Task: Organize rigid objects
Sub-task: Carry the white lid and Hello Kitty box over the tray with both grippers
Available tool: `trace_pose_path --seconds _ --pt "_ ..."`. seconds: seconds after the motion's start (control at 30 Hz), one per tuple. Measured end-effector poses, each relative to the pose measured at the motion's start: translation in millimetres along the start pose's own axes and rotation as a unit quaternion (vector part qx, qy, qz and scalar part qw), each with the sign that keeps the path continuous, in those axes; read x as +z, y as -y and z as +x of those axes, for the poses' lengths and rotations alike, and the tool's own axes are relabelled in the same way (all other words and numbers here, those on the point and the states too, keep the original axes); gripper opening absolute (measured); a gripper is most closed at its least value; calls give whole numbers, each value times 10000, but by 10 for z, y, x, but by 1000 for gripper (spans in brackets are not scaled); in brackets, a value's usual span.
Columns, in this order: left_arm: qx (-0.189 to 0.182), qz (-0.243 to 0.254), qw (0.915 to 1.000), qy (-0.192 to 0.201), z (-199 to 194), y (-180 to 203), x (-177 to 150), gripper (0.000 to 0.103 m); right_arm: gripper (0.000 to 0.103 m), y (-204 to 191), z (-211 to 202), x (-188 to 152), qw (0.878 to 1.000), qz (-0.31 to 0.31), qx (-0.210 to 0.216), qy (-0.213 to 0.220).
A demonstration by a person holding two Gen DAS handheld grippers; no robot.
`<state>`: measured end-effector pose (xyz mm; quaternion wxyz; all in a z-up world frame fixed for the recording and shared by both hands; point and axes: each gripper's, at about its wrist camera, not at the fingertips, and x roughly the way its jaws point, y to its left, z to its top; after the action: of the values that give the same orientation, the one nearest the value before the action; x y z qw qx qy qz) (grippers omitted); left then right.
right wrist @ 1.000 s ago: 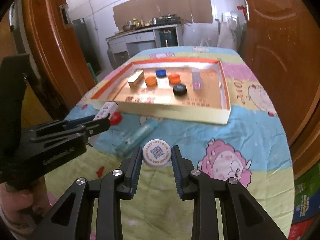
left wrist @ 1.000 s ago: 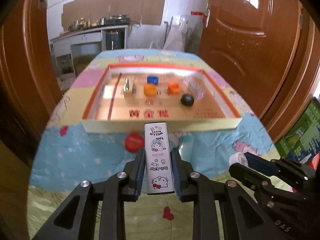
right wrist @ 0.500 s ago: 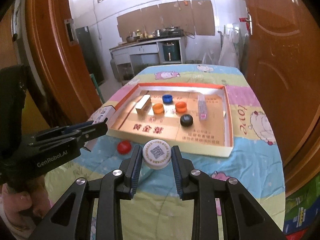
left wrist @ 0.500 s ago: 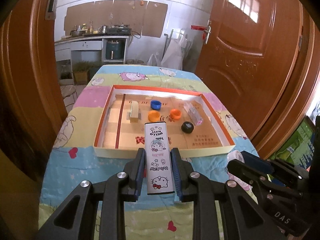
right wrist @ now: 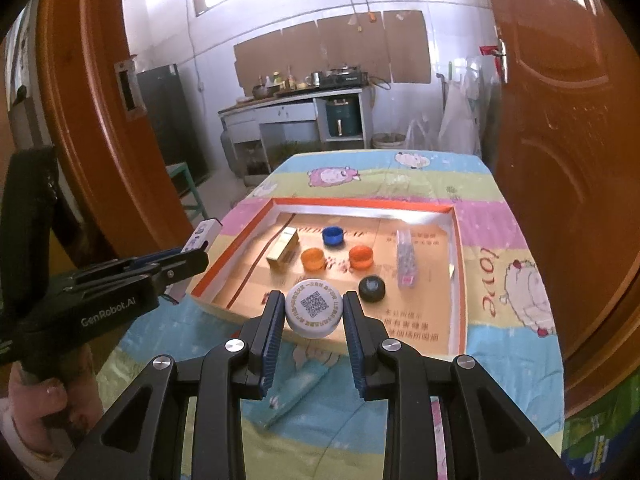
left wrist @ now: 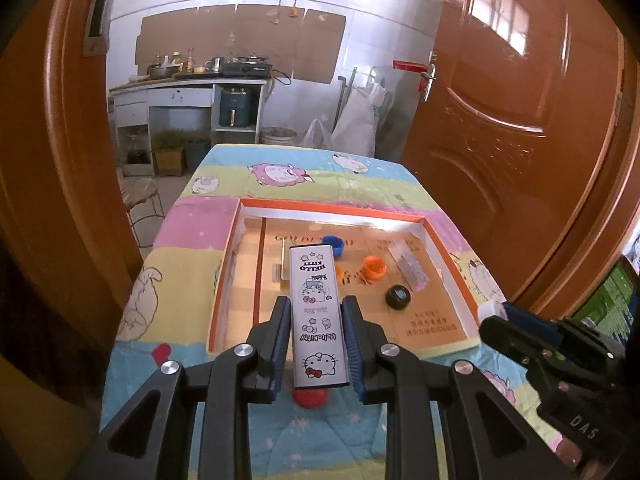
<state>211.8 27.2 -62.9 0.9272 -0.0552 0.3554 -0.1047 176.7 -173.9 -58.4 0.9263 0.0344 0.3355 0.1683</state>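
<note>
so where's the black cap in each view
Left wrist: black cap lies in the tray's near right part, right of the held Hello Kitty box.
Right wrist: black cap lies just right of the held white cap.
Shared landmark: orange cap behind it.

Your surface: table under a pastel cartoon cloth (right wrist: 500,216) | on it: shallow orange-rimmed cardboard tray (right wrist: 456,240) mid-table | near edge: red cap (left wrist: 310,398), teal tube (right wrist: 296,394) lying on the cloth.

Wooden door (left wrist: 520,128), kitchen counter (right wrist: 296,112), cartoon tablecloth (right wrist: 400,176)
</note>
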Motion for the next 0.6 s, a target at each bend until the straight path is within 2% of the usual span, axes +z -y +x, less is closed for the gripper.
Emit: trace_pose_path --seconds 0.43,0.6 --pt "55 61 9997 -217 410 -60 324 26 30 160 341 315 9999 -127 -19 -30" --pt "90 32 9993 -356 604 -110 467 26 30 302 549 435 9994 -233 -131 -208"
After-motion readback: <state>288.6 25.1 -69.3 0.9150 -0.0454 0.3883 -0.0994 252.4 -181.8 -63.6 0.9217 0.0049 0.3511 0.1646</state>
